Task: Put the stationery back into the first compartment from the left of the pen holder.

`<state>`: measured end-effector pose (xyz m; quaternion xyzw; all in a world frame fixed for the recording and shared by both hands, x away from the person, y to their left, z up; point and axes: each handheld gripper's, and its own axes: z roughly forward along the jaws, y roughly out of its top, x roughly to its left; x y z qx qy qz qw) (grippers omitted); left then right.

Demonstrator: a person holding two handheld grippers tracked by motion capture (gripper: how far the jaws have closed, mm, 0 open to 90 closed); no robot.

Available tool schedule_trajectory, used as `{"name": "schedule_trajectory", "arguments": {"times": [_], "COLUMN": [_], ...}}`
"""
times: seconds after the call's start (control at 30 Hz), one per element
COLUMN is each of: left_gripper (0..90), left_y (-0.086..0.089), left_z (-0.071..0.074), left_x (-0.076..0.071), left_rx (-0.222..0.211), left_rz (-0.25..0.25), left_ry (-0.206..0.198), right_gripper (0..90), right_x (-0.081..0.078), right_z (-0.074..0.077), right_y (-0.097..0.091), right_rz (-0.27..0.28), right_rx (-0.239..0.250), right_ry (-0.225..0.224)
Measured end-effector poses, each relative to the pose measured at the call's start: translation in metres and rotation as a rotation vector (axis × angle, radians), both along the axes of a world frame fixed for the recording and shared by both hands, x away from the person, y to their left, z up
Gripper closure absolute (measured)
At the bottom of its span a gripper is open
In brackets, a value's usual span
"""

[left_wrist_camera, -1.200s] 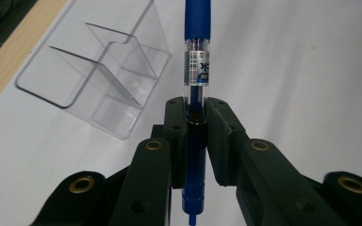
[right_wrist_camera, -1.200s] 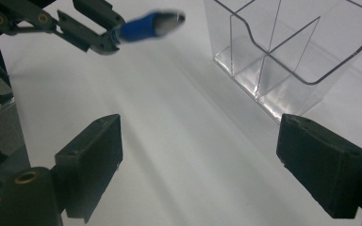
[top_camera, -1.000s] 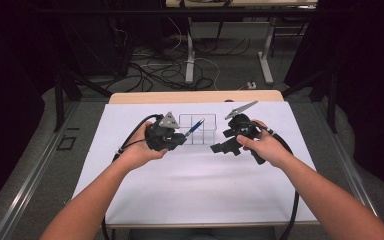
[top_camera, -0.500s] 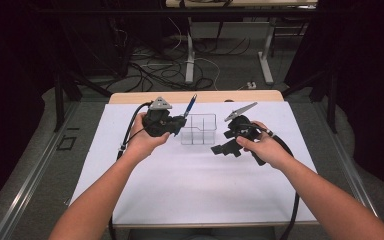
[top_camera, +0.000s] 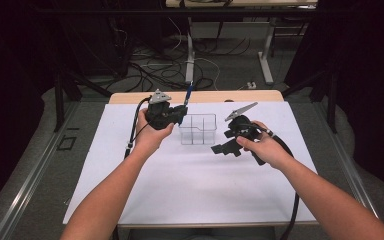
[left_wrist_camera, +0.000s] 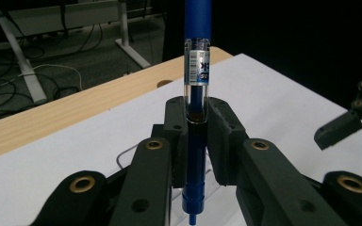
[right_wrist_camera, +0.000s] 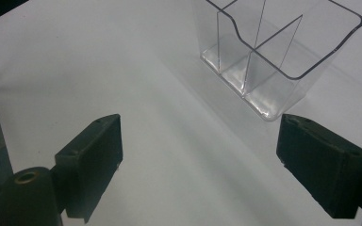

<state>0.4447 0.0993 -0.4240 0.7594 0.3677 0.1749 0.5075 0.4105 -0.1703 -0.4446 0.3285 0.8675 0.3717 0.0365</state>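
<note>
A: Your left gripper point(top_camera: 179, 113) is clamped on the blue pen with the clear barrel point(left_wrist_camera: 196, 89), upright beside the clear plastic divided organizer point(top_camera: 198, 129) near the table's point(top_camera: 130, 190) far edge.

B: Light, stiff, slick; grip mid-barrel. It was tilted a second ago. Your right gripper point(right_wrist_camera: 198, 160) stands wide, empty.

Glossy plastic among matt surfaces

A pen point(left_wrist_camera: 197, 70) is showing shiny blue and clear plastic; the organiser point(right_wrist_camera: 283, 52) is gleaming clear plastic; the table's sheet point(top_camera: 205, 185) is looking matt white, its edge point(top_camera: 130, 97) pale wood.
</note>
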Motion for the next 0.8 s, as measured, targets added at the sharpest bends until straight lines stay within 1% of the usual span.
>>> {"name": "schedule_trajectory", "arguments": {"times": [0.07, 0.13, 0.17, 0.27, 0.3, 0.4, 0.53, 0.6, 0.63, 0.67, 0.7, 0.8], "left_gripper": [79.4, 79.4, 79.4, 79.4, 79.4, 79.4, 79.4, 79.4, 79.4, 79.3, 79.3, 79.3], "left_y": [-0.001, -0.002, -0.002, -0.003, -0.004, -0.006, -0.009, -0.010, -0.011, -0.011, -0.011, -0.012], "left_z": [-0.002, -0.004, -0.005, -0.008, -0.009, -0.013, -0.022, -0.026, -0.029, -0.031, -0.032, -0.038], "left_x": [0.002, 0.005, 0.006, 0.010, 0.011, 0.014, 0.019, 0.021, 0.022, 0.023, 0.024, 0.027], "left_rx": [-0.020, -0.027, -0.032, -0.037, -0.043, -0.059, -0.058, -0.062, -0.069, -0.069, -0.066, -0.066], "left_rz": [0.016, 0.032, 0.035, 0.052, 0.056, 0.066, 0.081, 0.087, 0.091, 0.093, 0.099, 0.110], "left_ry": [-0.004, -0.009, -0.007, -0.010, -0.011, -0.017, -0.016, -0.018, -0.023, -0.023, -0.018, -0.018], "right_gripper": [14.8, 14.8, 14.8, 14.8, 14.8, 14.8, 14.8, 14.8, 14.8, 14.8, 14.8, 14.8], "right_x": [0.000, -0.001, 0.000, 0.000, 0.001, 0.000, -0.001, -0.001, -0.001, -0.001, -0.002, -0.002], "right_z": [0.000, 0.000, -0.001, -0.002, -0.002, -0.002, -0.003, -0.004, -0.004, -0.003, -0.003, -0.003], "right_y": [0.000, 0.000, 0.000, -0.001, -0.001, -0.002, -0.002, -0.001, -0.001, -0.001, 0.000, 0.000], "right_rz": [-0.002, -0.005, 0.002, -0.009, -0.010, -0.016, -0.012, -0.010, -0.013, -0.014, -0.020, -0.012], "right_rx": [0.001, 0.002, 0.004, 0.001, 0.005, 0.001, -0.004, 0.000, -0.001, -0.006, -0.007, -0.007], "right_ry": [-0.008, 0.000, -0.008, -0.010, -0.018, -0.020, -0.013, -0.018, -0.016, -0.022, -0.015, -0.017]}}
